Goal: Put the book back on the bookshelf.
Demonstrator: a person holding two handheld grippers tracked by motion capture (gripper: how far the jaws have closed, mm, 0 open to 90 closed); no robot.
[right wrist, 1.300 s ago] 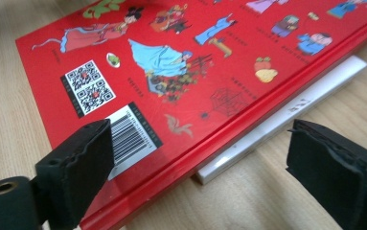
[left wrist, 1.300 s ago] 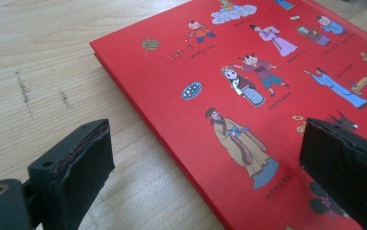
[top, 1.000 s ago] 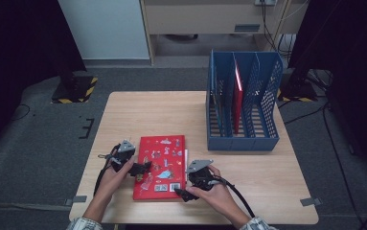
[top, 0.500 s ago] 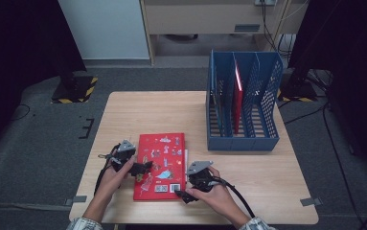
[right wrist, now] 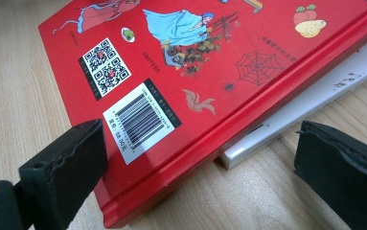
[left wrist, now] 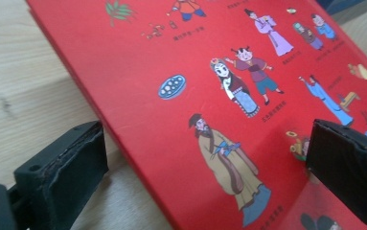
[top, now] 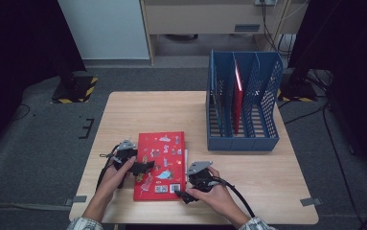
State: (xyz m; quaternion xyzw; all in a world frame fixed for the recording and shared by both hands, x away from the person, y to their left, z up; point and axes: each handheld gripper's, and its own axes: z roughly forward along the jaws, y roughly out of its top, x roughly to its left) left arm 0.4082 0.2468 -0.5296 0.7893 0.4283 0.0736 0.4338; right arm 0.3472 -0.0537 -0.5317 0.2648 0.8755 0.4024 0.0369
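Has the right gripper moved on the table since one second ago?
Yes, slightly. The right gripper has crept left along the near edge of the red book, toward the barcode corner, and away from the blue file rack.

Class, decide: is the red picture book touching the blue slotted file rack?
Apart. The high view shows bare wooden table between the red picture book and the blue slotted file rack.

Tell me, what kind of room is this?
Probably a lab or recording workspace: a bare wooden table on grey carpet, hazard-striped stand bases, cables across the floor, and a blue file rack.
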